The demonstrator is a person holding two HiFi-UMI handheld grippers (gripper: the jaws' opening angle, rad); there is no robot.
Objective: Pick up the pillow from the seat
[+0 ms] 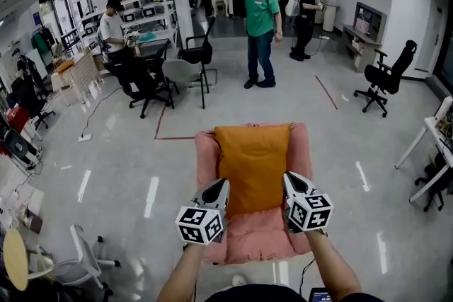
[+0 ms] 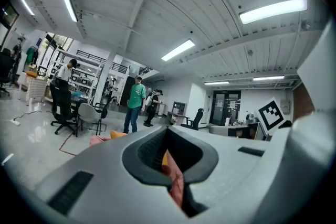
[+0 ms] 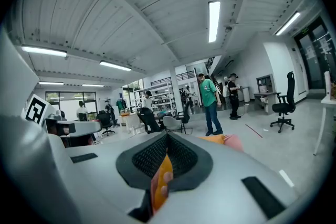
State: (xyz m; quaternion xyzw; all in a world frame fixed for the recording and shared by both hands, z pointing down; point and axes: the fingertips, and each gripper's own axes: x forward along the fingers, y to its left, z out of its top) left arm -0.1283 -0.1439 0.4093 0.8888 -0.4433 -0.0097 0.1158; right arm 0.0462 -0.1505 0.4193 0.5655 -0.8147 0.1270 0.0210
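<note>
Orange rectangular fabric pillow is propped upright on the pink cushioned armchair. Its bottom edge is down on the seat and its back leans on the backrest, so it's not lifted yet. Both hand-held tools are out in front of it. The left grey two-jaw gripper is by the pillow's lower left side and the right grey two-jaw gripper is by its lower right side, pretty much flanking it. From the head view I honestly can't tell if the tips touch the fabric or sit just beside it. Both are clenched shut. Looking along each one's own jaws, nothing is pinched in there, just a sliver of orange and pink through the slit, which I read as the pillow and chair beyond. So I'd call this the reach-in step, with the grab not started. Next move, imo: the jaws need to spread apart first, since closed tips can't take hold of anything. Then each one goes onto a side edge or corner of the pillow and bites down on a decent fold of fabric. It looks soft and floppy, so gripping both sides at about the same height should keep it from sagging or twisting as it comes off the seat. Squeezing it between the two closed grippers might work too, but that seems likelier to slip.
</note>
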